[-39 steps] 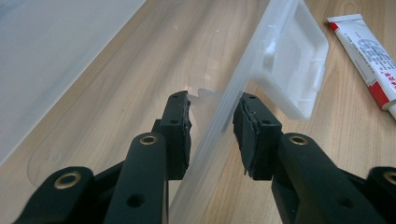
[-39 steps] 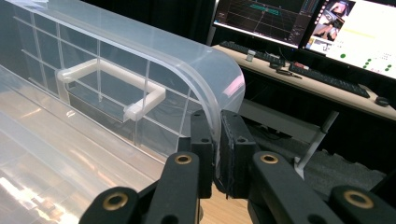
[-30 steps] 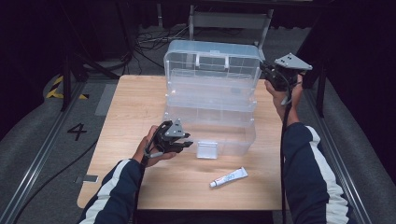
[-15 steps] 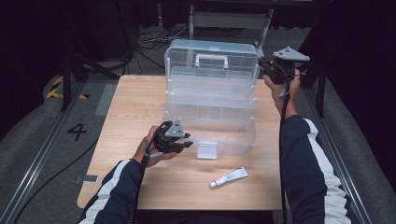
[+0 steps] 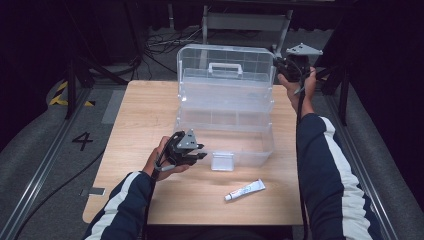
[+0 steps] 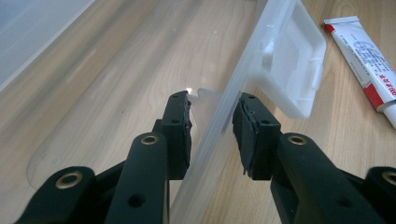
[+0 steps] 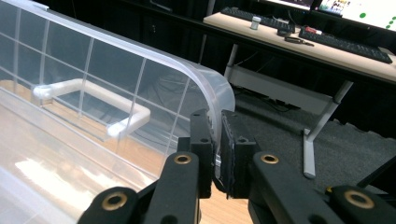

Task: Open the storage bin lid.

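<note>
The clear plastic storage box point(image 5: 227, 125) stands open mid-tabletop point(image 5: 135, 115), its lid point(image 5: 225, 67) raised upright. The right tongs point(image 5: 281, 65) pinch the lid's right edge. The left tongs point(image 5: 200, 152) straddle the box's front wall beside its latch point(image 5: 222, 161), pads not pressing; a white glue tube point(image 5: 245, 190) lies near the box's front.

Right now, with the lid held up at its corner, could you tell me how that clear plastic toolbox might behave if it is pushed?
The clear plastic toolbox looks empty, so it is probably light and may slide on the wooden table. Its raised lid could make it tip backward. The thin wall between the left gripper jaws will likely flex.
</note>
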Demonstrator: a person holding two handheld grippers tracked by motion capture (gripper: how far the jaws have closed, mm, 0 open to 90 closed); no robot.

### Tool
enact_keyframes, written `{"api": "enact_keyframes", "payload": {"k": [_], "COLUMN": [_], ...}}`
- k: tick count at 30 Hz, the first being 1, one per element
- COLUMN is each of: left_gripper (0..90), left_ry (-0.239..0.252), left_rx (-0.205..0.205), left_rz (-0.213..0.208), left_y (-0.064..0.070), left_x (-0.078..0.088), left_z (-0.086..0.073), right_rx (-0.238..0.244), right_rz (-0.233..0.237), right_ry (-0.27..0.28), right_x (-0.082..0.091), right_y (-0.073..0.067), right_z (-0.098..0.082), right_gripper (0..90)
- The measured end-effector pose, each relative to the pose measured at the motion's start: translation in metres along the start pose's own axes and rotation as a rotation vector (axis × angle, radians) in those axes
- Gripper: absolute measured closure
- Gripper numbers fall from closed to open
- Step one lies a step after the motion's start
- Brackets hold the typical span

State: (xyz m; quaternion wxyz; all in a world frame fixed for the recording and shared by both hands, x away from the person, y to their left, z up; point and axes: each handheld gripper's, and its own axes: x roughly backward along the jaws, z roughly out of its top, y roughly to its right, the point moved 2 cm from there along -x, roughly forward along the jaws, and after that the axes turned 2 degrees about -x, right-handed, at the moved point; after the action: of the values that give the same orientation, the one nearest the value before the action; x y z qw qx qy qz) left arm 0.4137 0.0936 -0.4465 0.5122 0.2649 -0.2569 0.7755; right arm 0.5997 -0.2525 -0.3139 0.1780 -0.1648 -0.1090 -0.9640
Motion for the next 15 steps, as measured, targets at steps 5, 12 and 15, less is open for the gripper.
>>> {"api": "enact_keyframes", "payload": {"k": [5,12,15], "left_gripper": [67.8,68.7,68.7], "left_ry": [-0.001,-0.005,-0.007], "left_rx": [-0.003,0.005,0.001], "left_rz": [0.004,-0.003,-0.004], "left_y": [0.001,0.000,0.000], "left_x": [0.001,0.002,0.002], "left_z": [0.000,-0.001,-0.001], "right_rx": [-0.022,-0.035,-0.019], "right_rz": [0.010,0.026,0.019], "right_ry": [-0.024,-0.076,-0.096], "right_x": [-0.013,-0.032,-0.038], "right_y": [0.003,0.010,0.010], "right_z": [0.001,0.002,0.002], "right_gripper": [84.7,84.5,84.3]}}
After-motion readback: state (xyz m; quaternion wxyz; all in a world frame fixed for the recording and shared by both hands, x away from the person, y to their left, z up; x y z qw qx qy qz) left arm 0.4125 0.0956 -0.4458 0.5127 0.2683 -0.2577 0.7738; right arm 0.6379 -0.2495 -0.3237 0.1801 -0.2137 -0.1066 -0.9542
